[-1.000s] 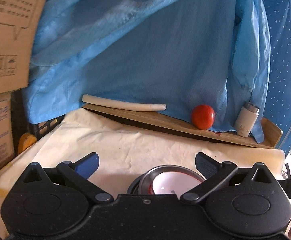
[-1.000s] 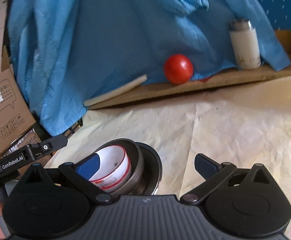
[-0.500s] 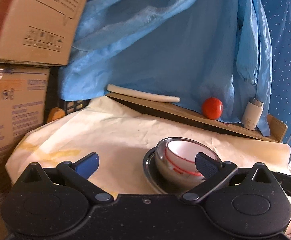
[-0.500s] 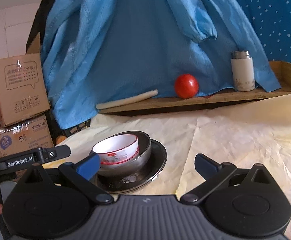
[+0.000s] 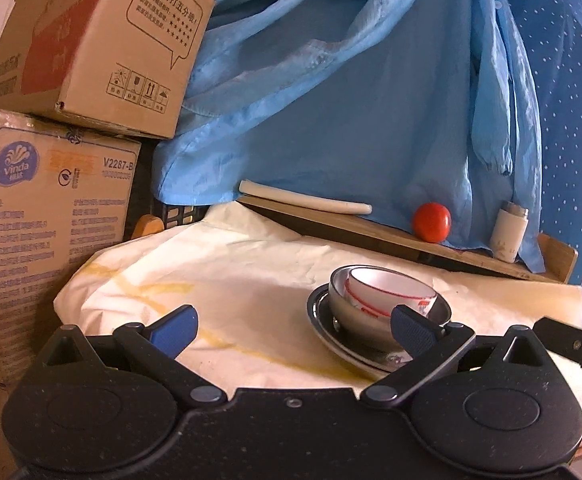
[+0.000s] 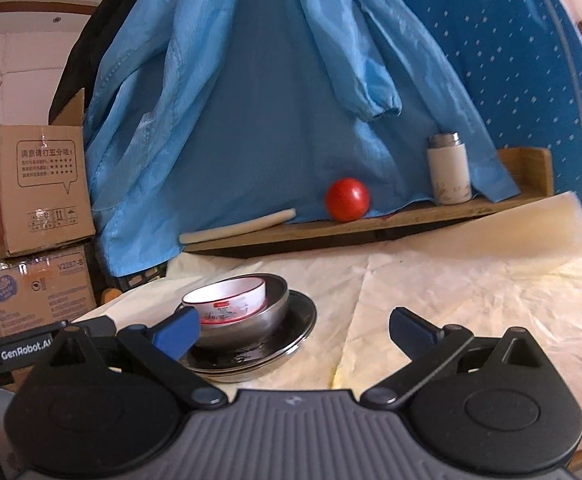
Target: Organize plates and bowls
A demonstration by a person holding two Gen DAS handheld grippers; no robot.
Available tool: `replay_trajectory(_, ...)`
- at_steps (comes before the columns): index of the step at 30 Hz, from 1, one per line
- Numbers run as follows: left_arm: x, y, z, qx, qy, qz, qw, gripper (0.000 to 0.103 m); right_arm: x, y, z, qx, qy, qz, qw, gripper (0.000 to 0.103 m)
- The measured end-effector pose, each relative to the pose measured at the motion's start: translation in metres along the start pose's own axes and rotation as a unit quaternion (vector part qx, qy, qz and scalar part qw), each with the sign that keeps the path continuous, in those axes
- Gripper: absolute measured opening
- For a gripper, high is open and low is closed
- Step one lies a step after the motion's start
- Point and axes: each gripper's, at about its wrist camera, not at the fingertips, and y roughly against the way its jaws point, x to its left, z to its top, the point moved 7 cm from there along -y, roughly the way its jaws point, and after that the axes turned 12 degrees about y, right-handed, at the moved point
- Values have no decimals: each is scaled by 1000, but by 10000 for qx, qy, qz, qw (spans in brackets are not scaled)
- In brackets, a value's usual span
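A white bowl with a red band (image 5: 391, 290) (image 6: 227, 300) sits tilted inside a steel bowl (image 5: 341, 308) (image 6: 267, 318), which rests on a steel plate (image 5: 323, 328) (image 6: 295, 332) on the cream paper-covered table (image 5: 231, 272) (image 6: 451, 280). My left gripper (image 5: 295, 326) is open and empty, held back from the stack, its right fingertip overlapping the bowls in view. My right gripper (image 6: 295, 330) is also open and empty, with the stack just behind its left fingertip.
A wooden shelf (image 5: 371, 228) (image 6: 371, 226) at the table's back carries a red tomato (image 5: 431, 222) (image 6: 347, 199), a white flask (image 5: 509, 234) (image 6: 449, 170) and a pale stick (image 5: 303, 202) (image 6: 239, 228). Blue cloth (image 6: 271, 100) hangs behind. Cardboard boxes (image 5: 51, 200) (image 6: 31, 200) stand left.
Both grippers have pulled back and risen away from the stacked bowls, which now appear farther off and stay in place on the plate. Both remain open.
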Motion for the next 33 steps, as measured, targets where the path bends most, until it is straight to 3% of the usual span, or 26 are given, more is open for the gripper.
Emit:
replay_trajectory(21, 15, 7, -32, -282, -29, 259, 9993, 102, 16, 5, -27, -317, 549, -480, 9968, 103)
replay_trajectory(33, 18, 2, -40, -215, -7, 241, 9995, 102, 13, -4, -43, -218, 376, -584, 9973, 103)
